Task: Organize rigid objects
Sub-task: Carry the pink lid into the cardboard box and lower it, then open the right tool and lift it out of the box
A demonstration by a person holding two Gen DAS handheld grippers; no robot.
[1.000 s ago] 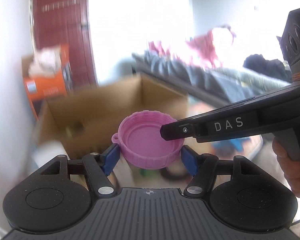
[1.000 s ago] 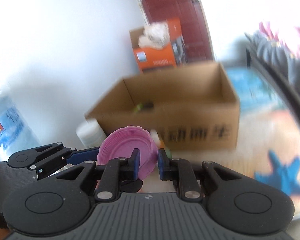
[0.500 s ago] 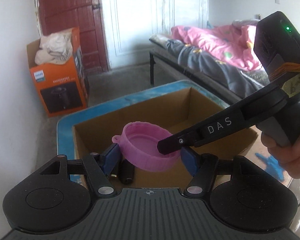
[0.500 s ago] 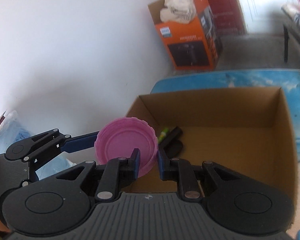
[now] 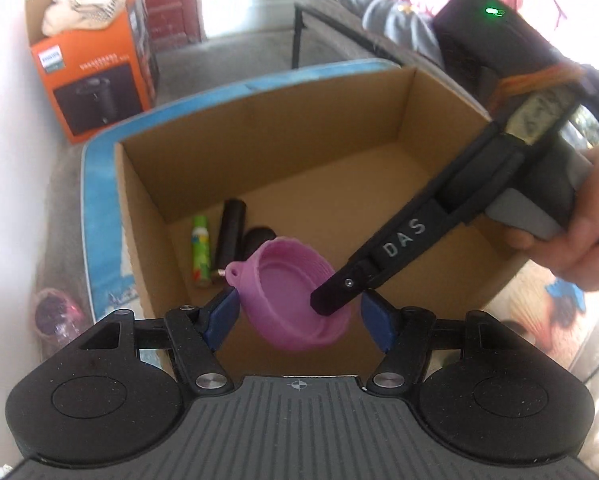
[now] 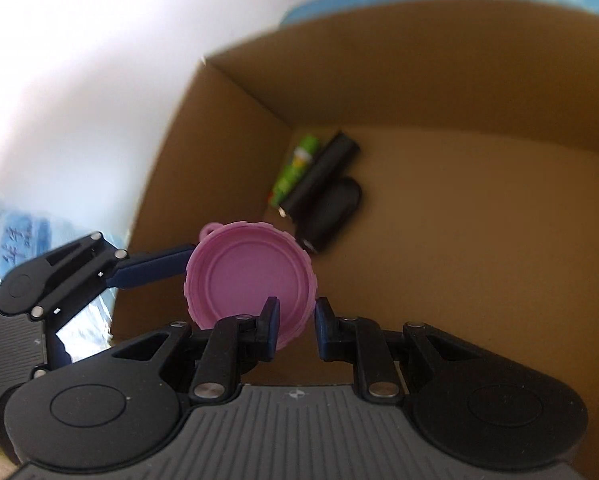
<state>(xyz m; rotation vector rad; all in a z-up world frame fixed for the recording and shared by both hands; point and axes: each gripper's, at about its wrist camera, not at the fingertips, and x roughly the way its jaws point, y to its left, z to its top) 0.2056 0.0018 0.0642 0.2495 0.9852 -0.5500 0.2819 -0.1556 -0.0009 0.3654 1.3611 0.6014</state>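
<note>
Pink lid [image 5: 295, 300] looked light, stiff plastic — right gripper [image 6: 296, 330] pinched its rim; left gripper [image 5: 299, 316] stood wide, w/ lid betw. jaws; rim = best hold.

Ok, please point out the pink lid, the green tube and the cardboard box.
pink lid [image 6: 251, 276]: right wrist view, flat inner face.
green tube [image 5: 200, 256]: left wrist view, middle of body.
cardboard box [image 5: 259, 132]: left wrist view, far inner wall.

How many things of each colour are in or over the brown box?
Pink: 1, the lid
Green: 1, the tube
Black: 2, the cylinder and the oval thing
Total: 4
</note>
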